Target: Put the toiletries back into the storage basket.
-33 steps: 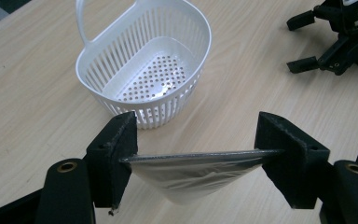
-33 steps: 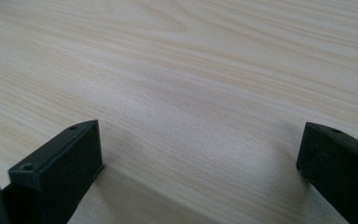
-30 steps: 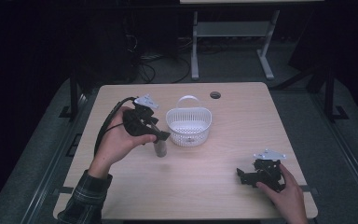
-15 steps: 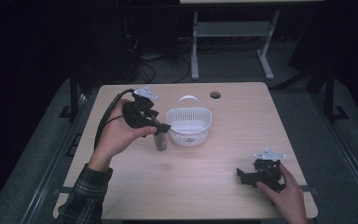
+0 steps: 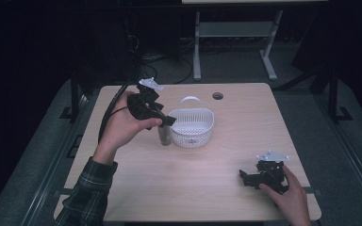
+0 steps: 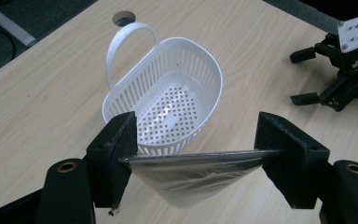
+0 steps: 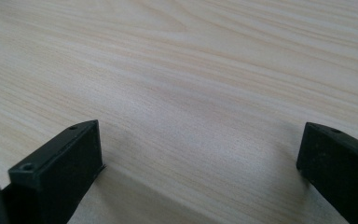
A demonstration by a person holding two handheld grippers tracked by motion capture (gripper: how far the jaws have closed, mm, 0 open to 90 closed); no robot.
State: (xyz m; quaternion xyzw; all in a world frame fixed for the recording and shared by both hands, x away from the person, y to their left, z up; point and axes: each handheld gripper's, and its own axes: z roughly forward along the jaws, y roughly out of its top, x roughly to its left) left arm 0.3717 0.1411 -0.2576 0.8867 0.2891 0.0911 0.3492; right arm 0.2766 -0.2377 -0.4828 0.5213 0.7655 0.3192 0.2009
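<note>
Since the earlier frames, the left gripper (image 5: 166, 123) has been carried toward the far side of the table and closer to the white basket (image 5: 192, 127), with the clear pouch (image 5: 164, 135) brought along under it; the right gripper (image 5: 246, 176) is seen in the same spot near the table's right front corner. In the high view the left gripper is held above the light wooden table (image 5: 207, 188), just left of the basket, and the pouch hangs from its jaws with its lower end close to the tabletop; whether it touches the wood cannot be told. In the left gripper view the jaws of the left gripper (image 6: 196, 154) are set fairly wide apart, and the flat top edge of the clear pouch (image 6: 191, 175) is stretched between the two pads (image 6: 116, 149), gripped at both ends. Beyond the pouch the perforated white basket (image 6: 168, 102) is seen standing on the table, its handle (image 6: 121, 51) raised on the far side near the round cable hole (image 6: 125, 18). The basket is seen with nothing inside it. In the right gripper view the jaws of the right gripper (image 7: 200, 154) are spread wide over bare wood, with nothing between them. In the high view that gripper is held low by the right hand (image 5: 290, 197), well apart from the basket and the pouch.
</note>
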